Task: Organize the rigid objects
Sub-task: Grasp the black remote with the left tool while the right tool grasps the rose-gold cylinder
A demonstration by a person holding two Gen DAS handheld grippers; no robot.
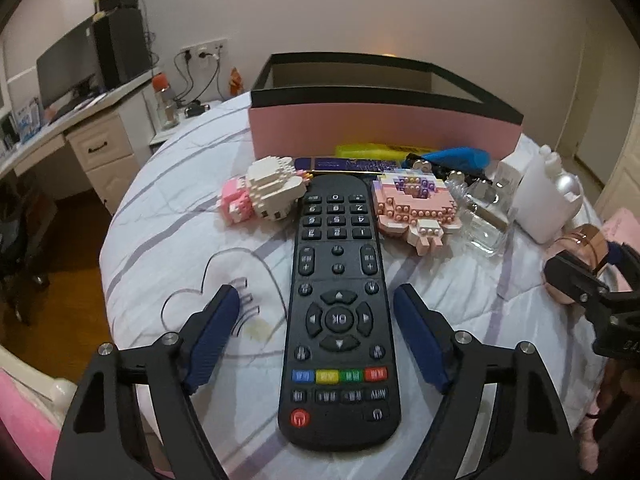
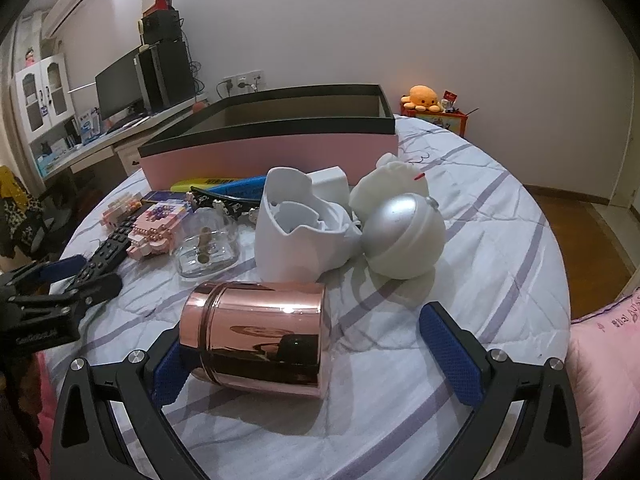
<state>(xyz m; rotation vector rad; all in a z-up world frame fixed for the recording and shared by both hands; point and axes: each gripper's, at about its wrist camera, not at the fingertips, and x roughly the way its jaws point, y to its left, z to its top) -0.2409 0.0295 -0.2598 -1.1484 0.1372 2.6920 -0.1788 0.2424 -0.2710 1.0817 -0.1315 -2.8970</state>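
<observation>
Presently, two grasps are being prepared on a bedspread (image 1: 168,216) crowded with small rigid items. The left gripper (image 1: 316,304) is seen straddling a black remote control (image 1: 340,300), which lies lengthwise between the two blue pads (image 1: 216,332); a clear gap remains on either side, so nothing is held yet. The right gripper (image 2: 320,344) is spread wide about a rose-gold metal canister (image 2: 256,340) lying on its side; the left pad sits against or just beside the lidded end, though contact cannot be confirmed, while the right pad stands well apart from the open end. The destination is judged to be the pink box with a black rim (image 1: 384,128), empty as far as can be seen, at the far side of the bed. For a sound grasp, the remote is best centred and pinched across its narrow width near the middle, so that it does not pivot when lifted. The canister, being polished and round, is likely to slip or roll; it should be squared between the pads before closing. Between the remote and the box lie two pink-and-white brick models (image 1: 416,208), a glass bottle (image 1: 486,224) and a white container (image 1: 540,200), so a lift clear of these is advised before travel over the rim. Open bedspread is available to the right of the canister; the bed edge lies near the left gripper's outer side.
</observation>
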